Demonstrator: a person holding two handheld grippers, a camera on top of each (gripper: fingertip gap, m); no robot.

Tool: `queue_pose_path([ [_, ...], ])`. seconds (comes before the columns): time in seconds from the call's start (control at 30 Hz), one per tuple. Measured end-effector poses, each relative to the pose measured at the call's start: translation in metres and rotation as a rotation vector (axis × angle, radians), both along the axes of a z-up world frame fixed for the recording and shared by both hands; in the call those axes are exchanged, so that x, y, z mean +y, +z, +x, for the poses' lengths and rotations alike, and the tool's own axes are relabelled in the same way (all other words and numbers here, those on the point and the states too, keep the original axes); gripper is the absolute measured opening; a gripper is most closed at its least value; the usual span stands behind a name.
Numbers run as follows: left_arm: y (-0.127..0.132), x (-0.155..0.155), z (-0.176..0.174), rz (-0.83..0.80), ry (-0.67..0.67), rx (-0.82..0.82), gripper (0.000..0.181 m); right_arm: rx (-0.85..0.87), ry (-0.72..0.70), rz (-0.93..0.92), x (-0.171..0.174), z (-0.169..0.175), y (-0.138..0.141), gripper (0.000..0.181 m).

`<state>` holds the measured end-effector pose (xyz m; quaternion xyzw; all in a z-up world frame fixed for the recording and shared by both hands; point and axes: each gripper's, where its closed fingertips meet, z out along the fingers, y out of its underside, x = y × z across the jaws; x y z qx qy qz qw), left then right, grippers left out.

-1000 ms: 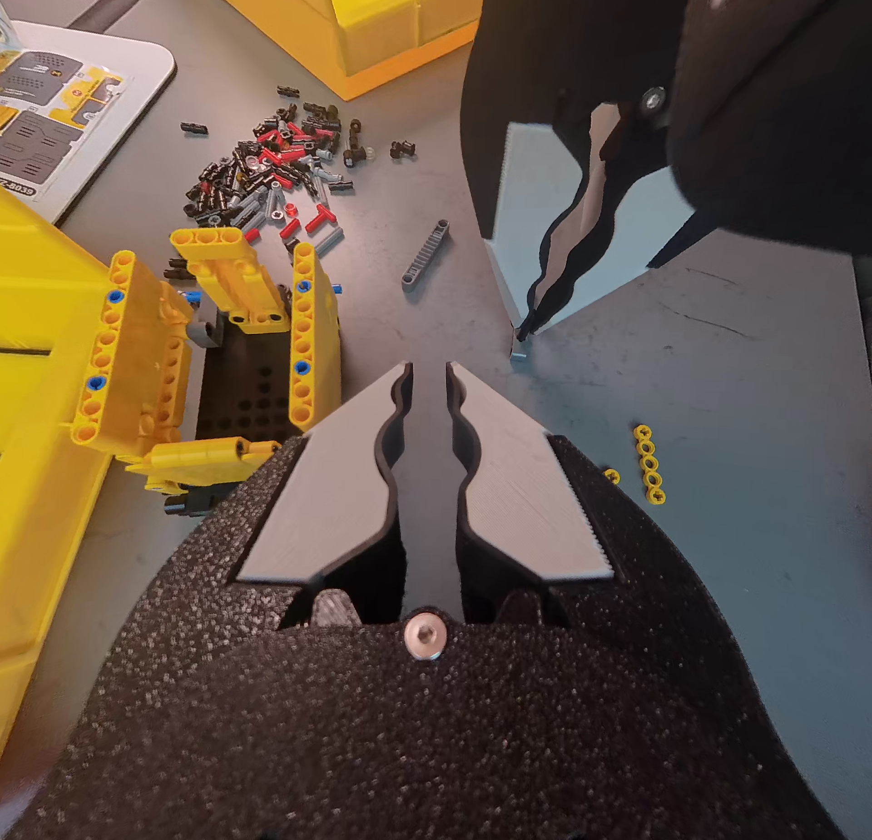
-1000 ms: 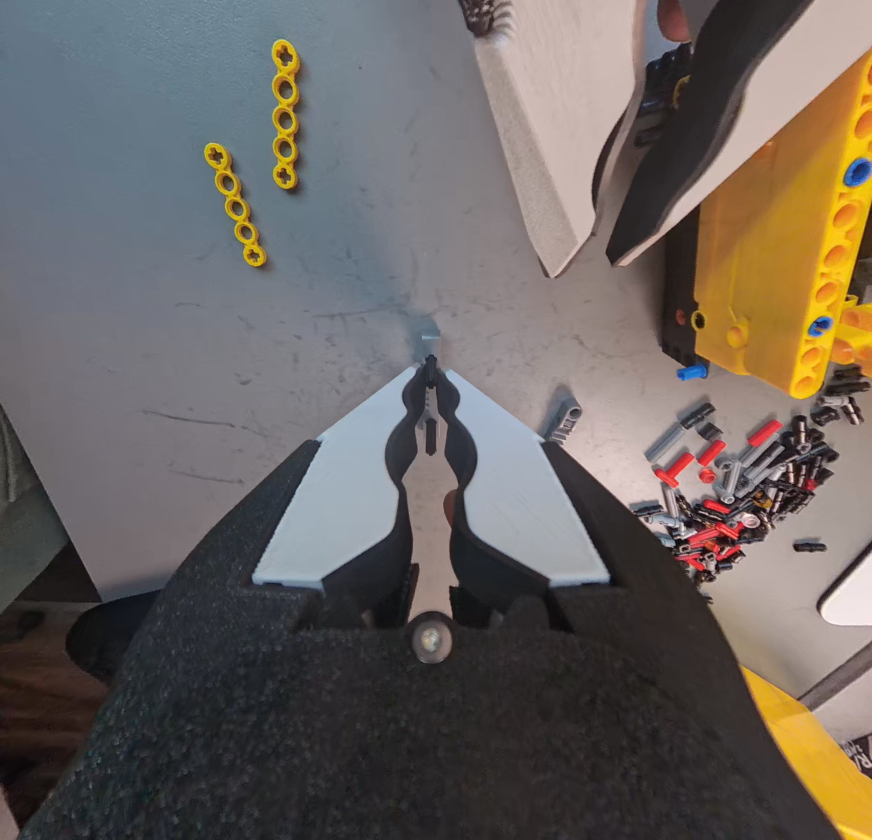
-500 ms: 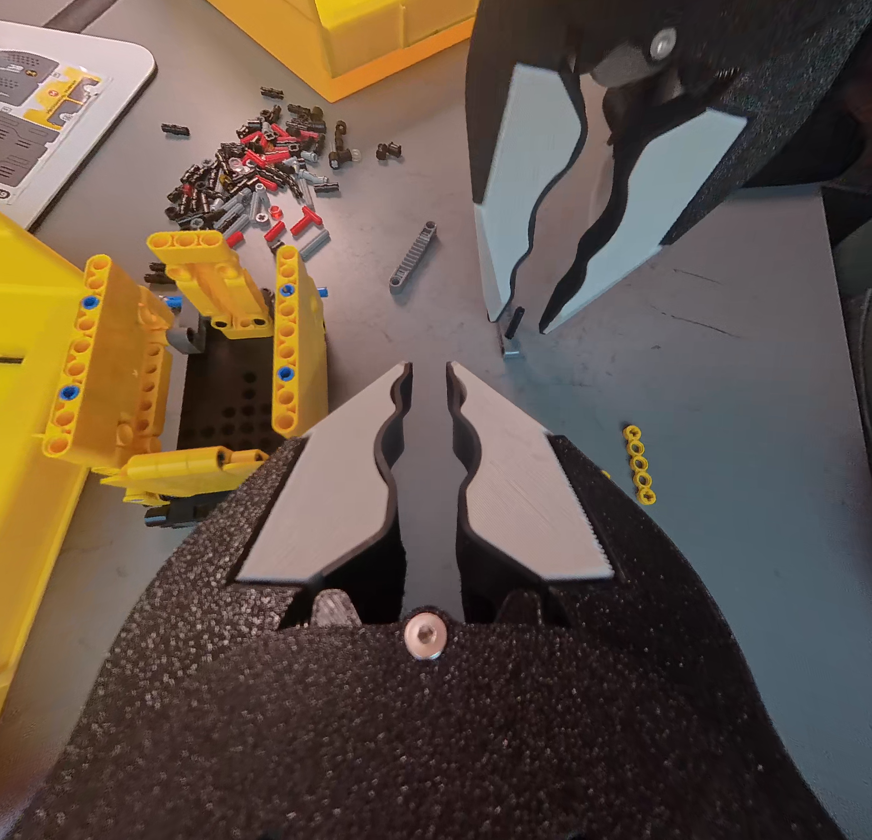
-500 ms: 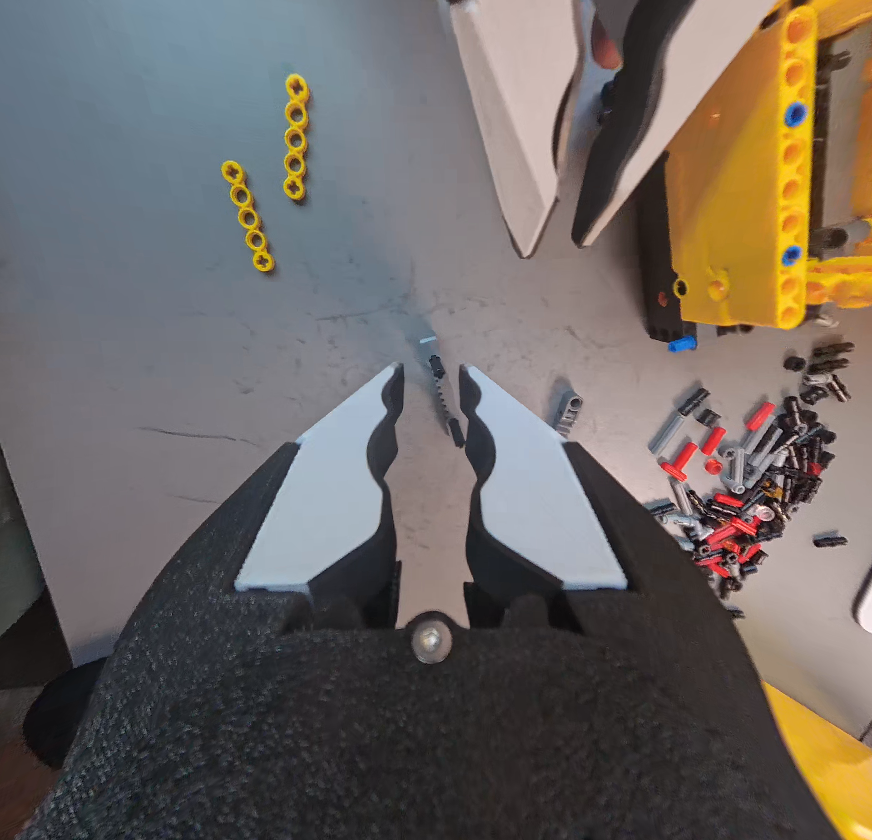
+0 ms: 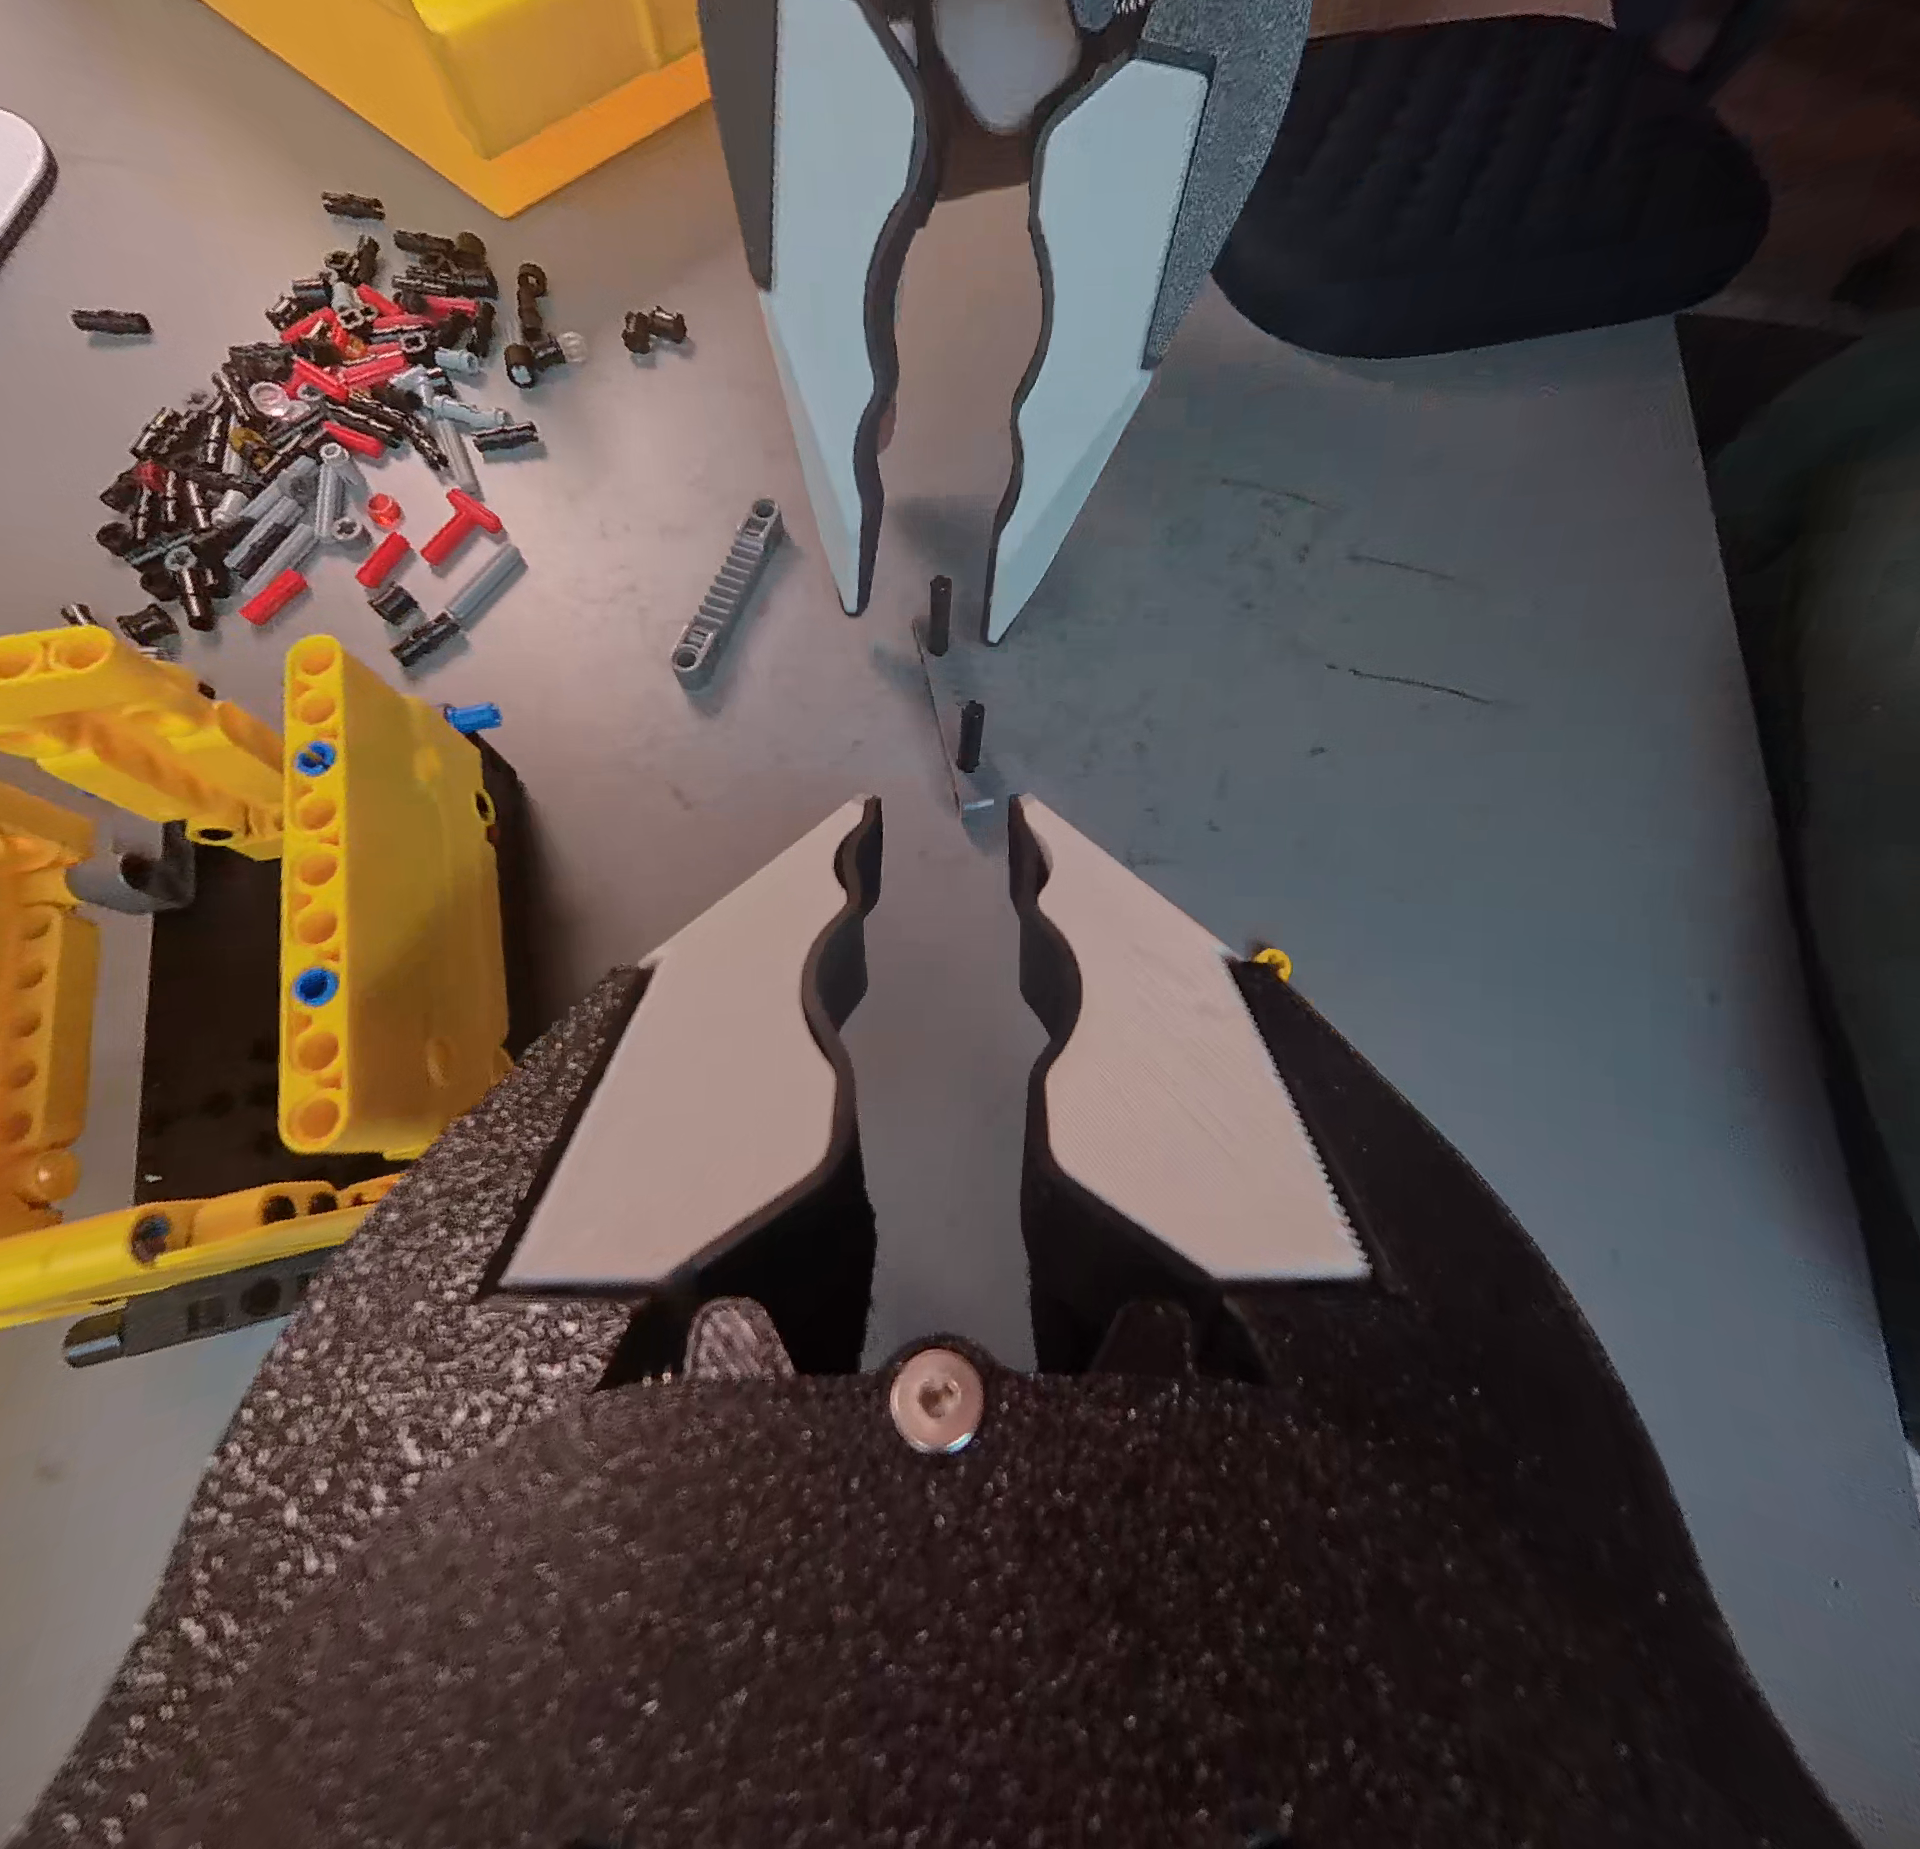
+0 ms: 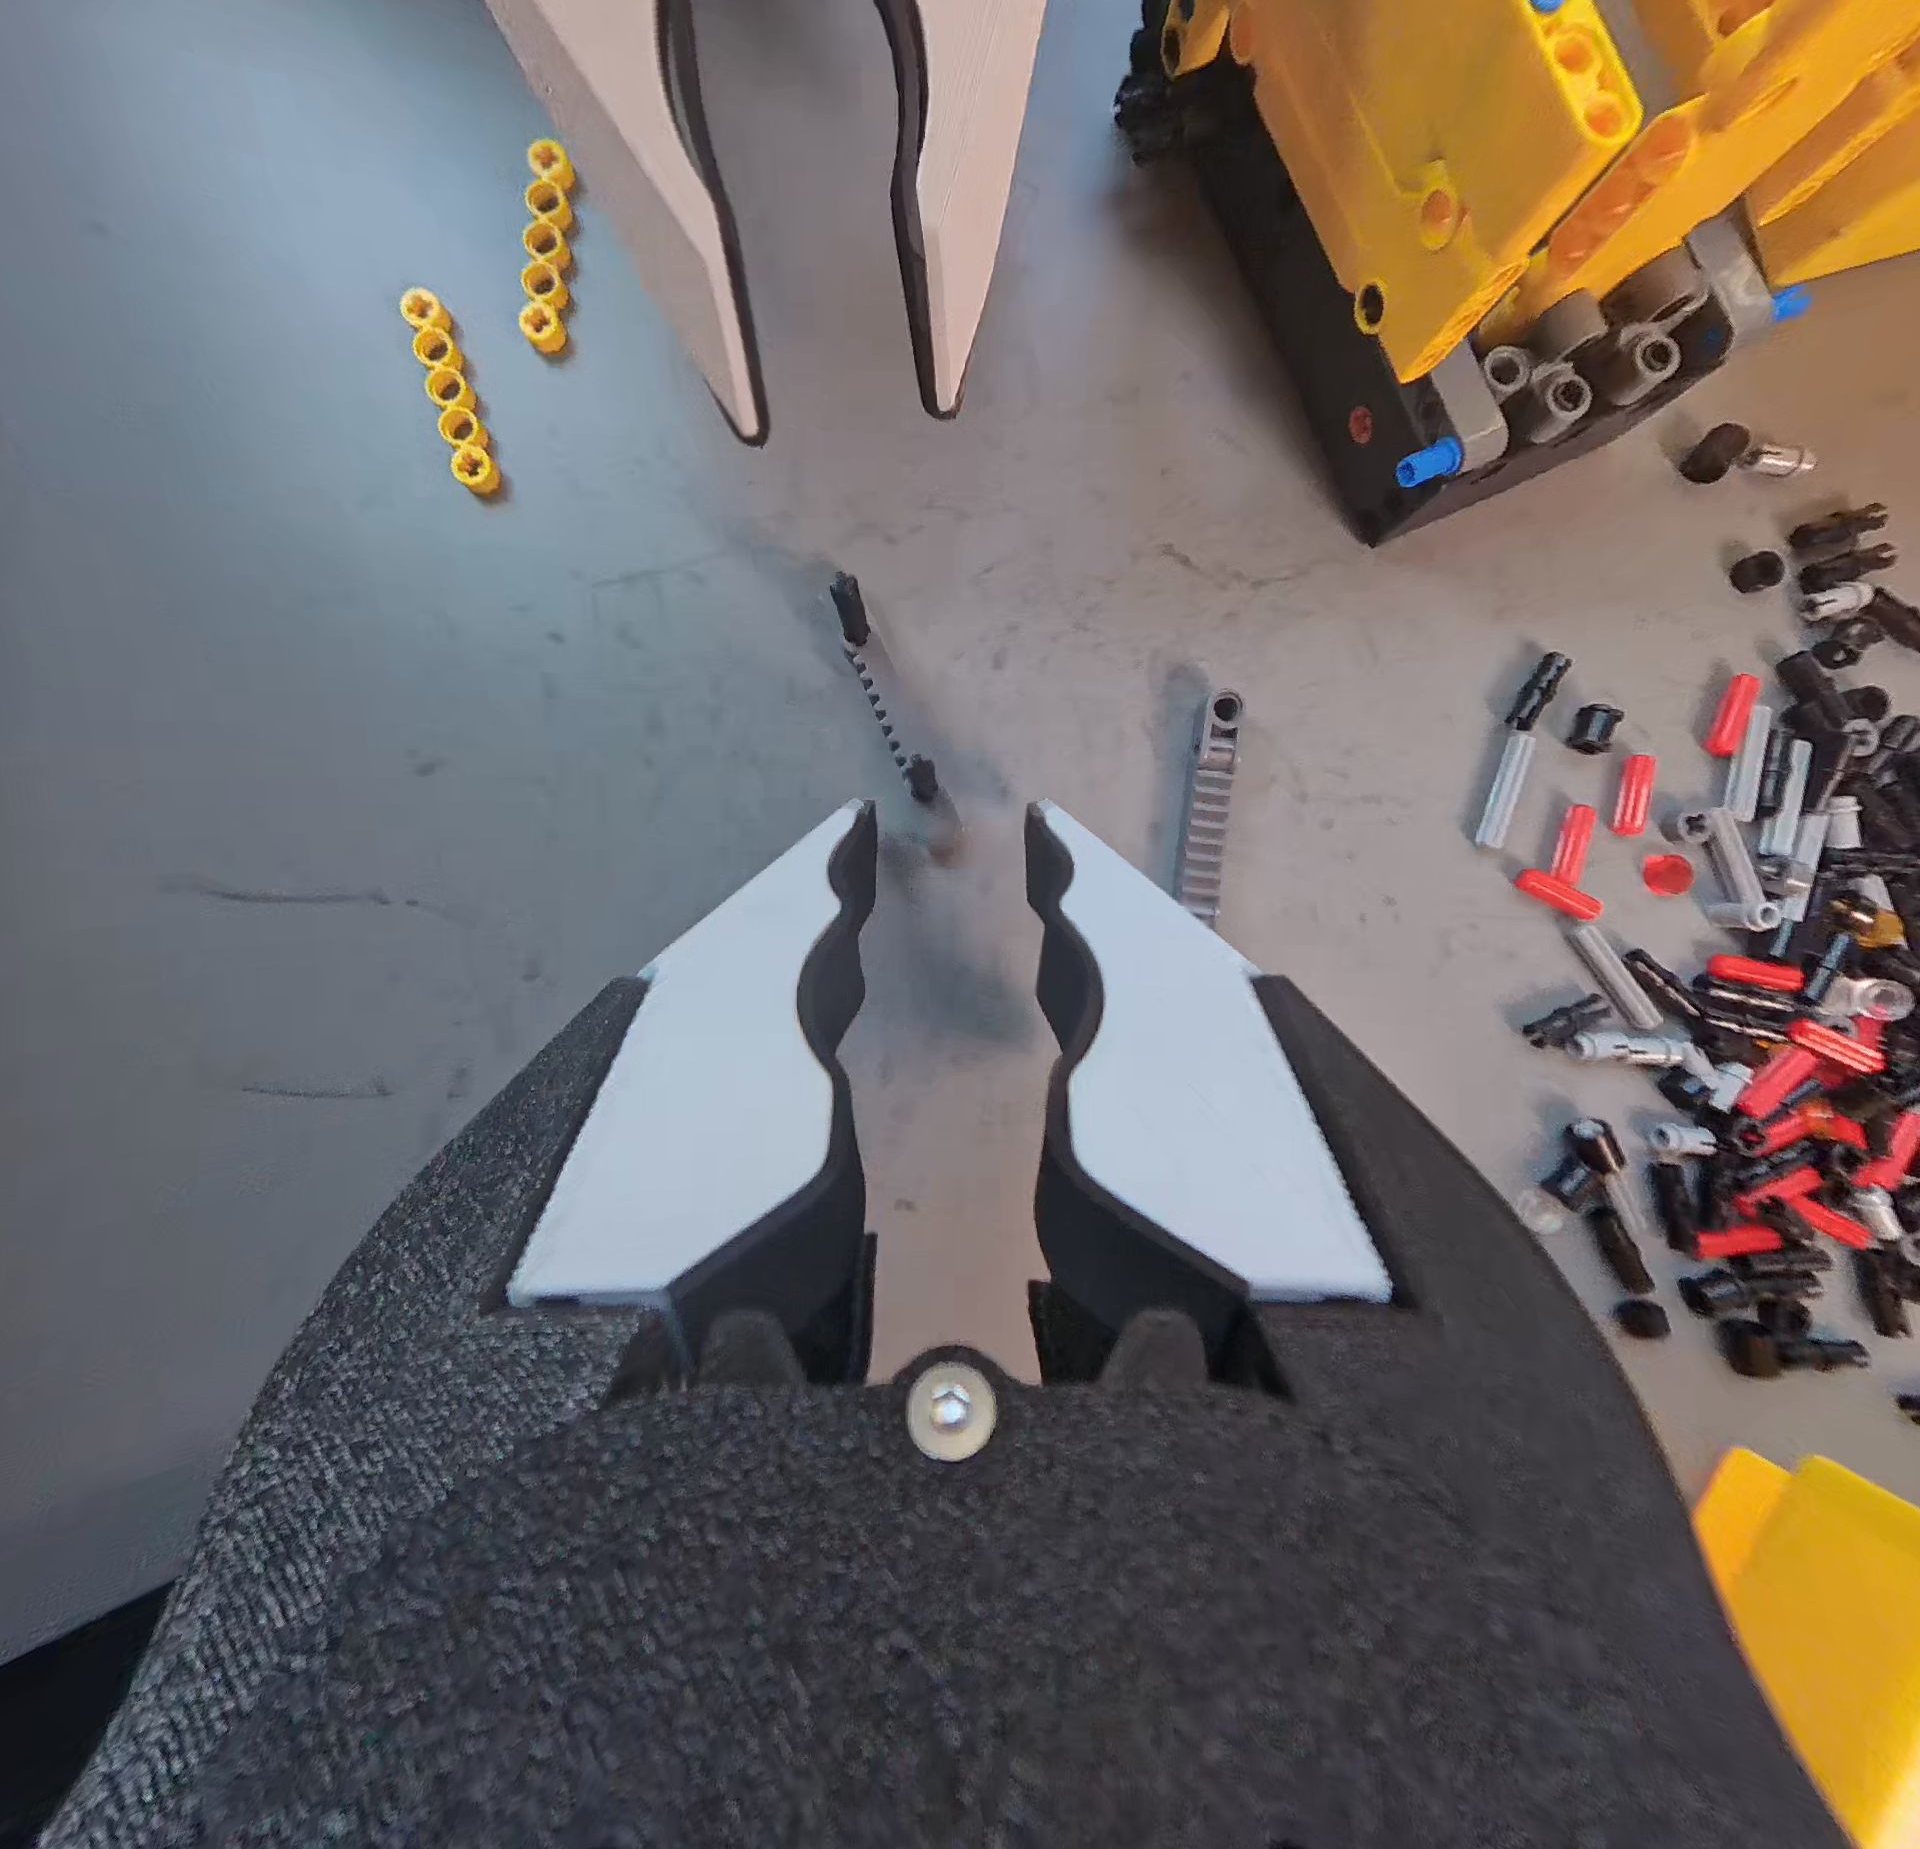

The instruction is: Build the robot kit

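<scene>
On the grey tabletop (image 6: 260, 760) we have bare room toward its far edge. Our left gripper (image 5: 943, 812) and right gripper (image 6: 948, 812) face each other, both parted and empty. The thin toothed rack with black pins (image 6: 883, 693) lies between their tips, released since a second ago.

two yellow beams (image 6: 449, 391), two grey racks (image 6: 1205, 812).

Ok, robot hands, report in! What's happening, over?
Left gripper open, empty. Right gripper open, empty. Thin grey toothed rack with black end pins lies on the table between both. Second grey rack beside it, apart.
</scene>
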<state>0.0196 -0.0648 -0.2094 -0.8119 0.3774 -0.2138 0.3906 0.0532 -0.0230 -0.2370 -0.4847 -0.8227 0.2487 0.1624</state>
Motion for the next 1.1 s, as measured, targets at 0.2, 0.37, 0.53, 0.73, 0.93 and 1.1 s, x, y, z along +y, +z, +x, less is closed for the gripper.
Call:
queue_pose_path([
  [0.2, -0.007, 0.0, 0.002, -0.057, -0.009, -0.052, 0.026, 0.05, 0.041, -0.018, -0.007, -0.007, -0.004, 0.007],
  [0.37, 0.004, -0.001, 0.007, -0.08, -0.022, -0.18, 0.027, 0.224, -0.003, -0.019, -0.007, -0.014, 0.014, 0.007],
  [0.53, 0.029, 0.004, 0.007, -0.001, -0.017, -0.31, 0.022, 0.359, -0.063, -0.156, -0.015, -0.016, 0.041, 0.007],
  [0.73, 0.043, 0.001, 0.012, 0.044, -0.049, -0.368, 0.004, 0.385, -0.039, -0.297, -0.028, -0.011, 0.057, 0.007],
  [0.93, 0.045, -0.002, 0.019, 0.038, -0.077, -0.41, 0.014, 0.397, -0.047, -0.375, -0.028, -0.007, 0.062, 0.007],
  [1.1, 0.049, -0.004, 0.023, 0.061, -0.093, -0.419, 0.021, 0.407, -0.049, -0.433, -0.027, -0.004, 0.066, 0.007],
])
